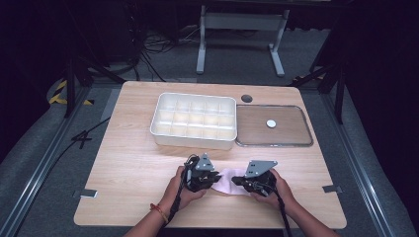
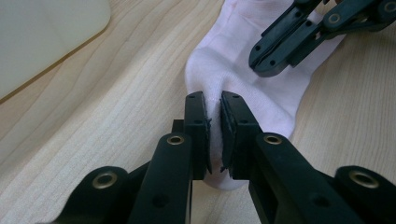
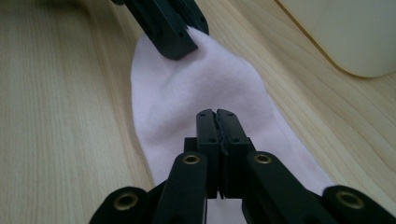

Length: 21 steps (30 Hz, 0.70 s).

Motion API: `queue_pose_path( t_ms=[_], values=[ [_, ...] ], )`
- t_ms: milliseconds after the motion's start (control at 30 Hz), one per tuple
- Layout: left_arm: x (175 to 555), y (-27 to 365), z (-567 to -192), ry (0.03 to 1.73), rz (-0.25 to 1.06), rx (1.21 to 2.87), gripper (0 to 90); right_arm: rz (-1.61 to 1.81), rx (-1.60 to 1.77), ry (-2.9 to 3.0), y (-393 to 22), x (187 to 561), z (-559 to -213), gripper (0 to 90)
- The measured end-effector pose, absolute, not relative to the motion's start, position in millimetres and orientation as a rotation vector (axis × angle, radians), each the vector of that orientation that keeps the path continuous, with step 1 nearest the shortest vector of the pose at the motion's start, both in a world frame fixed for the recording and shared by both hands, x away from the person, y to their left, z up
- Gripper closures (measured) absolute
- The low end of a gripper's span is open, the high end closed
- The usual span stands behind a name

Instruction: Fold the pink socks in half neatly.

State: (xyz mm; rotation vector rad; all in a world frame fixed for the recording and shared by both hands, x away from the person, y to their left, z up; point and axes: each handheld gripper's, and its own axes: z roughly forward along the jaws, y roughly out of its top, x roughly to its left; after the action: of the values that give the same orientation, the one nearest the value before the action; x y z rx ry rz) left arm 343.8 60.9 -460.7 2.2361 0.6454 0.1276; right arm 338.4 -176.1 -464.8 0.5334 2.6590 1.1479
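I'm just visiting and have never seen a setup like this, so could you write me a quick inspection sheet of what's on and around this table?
Surface: light wooden table, no spills seen.
Job's things: pale pink sock lying flat near the front edge.
Clutter: white divided tray, its compartments look empty; clear lid beside it with a small white disc on it.
Grippers: left gripper pinches one end of the sock; right gripper is shut on the sock's other part.
Cables: one trails from each gripper along the forearms; more lie on the floor behind.
Surroundings: dark room, grey floor, white frame legs beyond the table.
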Motion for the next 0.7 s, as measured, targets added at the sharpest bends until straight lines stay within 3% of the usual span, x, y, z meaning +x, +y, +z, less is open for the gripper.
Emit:
queue_pose_path(
  t_ms=[700],
  values=[
    [344,66,-456,0.645,0.139,2.218,81.8,1.093,0.502,2.692,-150,344,-471,89.0]
  ],
)
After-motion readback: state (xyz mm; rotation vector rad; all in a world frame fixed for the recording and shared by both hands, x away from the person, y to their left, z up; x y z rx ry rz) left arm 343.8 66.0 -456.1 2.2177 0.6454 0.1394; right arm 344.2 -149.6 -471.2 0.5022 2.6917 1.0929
